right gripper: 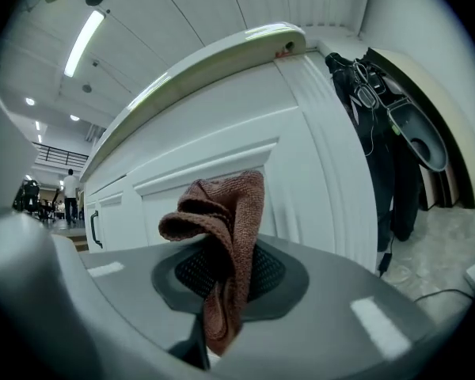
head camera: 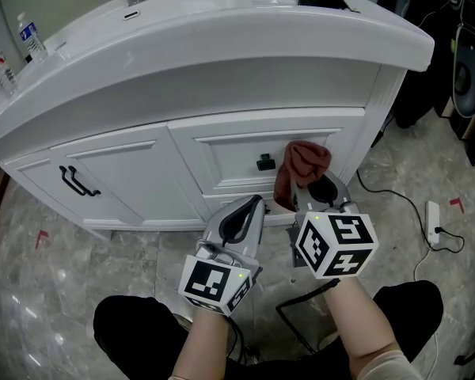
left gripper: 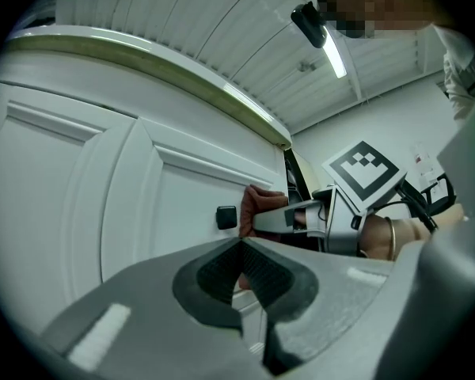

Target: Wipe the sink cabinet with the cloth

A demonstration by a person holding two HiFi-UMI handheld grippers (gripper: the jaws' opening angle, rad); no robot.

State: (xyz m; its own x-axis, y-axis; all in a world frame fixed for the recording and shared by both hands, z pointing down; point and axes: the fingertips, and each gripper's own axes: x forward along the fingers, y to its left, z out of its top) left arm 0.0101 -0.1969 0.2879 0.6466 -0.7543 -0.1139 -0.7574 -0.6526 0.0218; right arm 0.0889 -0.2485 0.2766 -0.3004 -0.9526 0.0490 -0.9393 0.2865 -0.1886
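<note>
Clearly the cloth [right gripper: 222,236] sat pinched between the closed jaws of the right gripper [right gripper: 222,291], its rust-brown bunch rising above the jaw tips and a tail hanging down between them. From the head view the cloth [head camera: 301,169] was up by the drawer front of the sink cabinet [head camera: 142,161], just right of the black knob [head camera: 265,162]; whether it touched the panel could not be told. The left gripper [left gripper: 241,271] had its 2 jaws pressed together with nothing between them, and it pointed at the cabinet's lower edge, just beside the right gripper [head camera: 324,192]. The white cabinet carried a curved countertop [head camera: 222,38] with a water bottle [head camera: 32,36] at its far left, and a black door handle [head camera: 77,182] lower down. It stood on a grey marbled floor [head camera: 63,252], with a power strip [head camera: 435,216] to the right. Both forearms reached forward from the bottom of the head view, over dark-trousered knees
</note>
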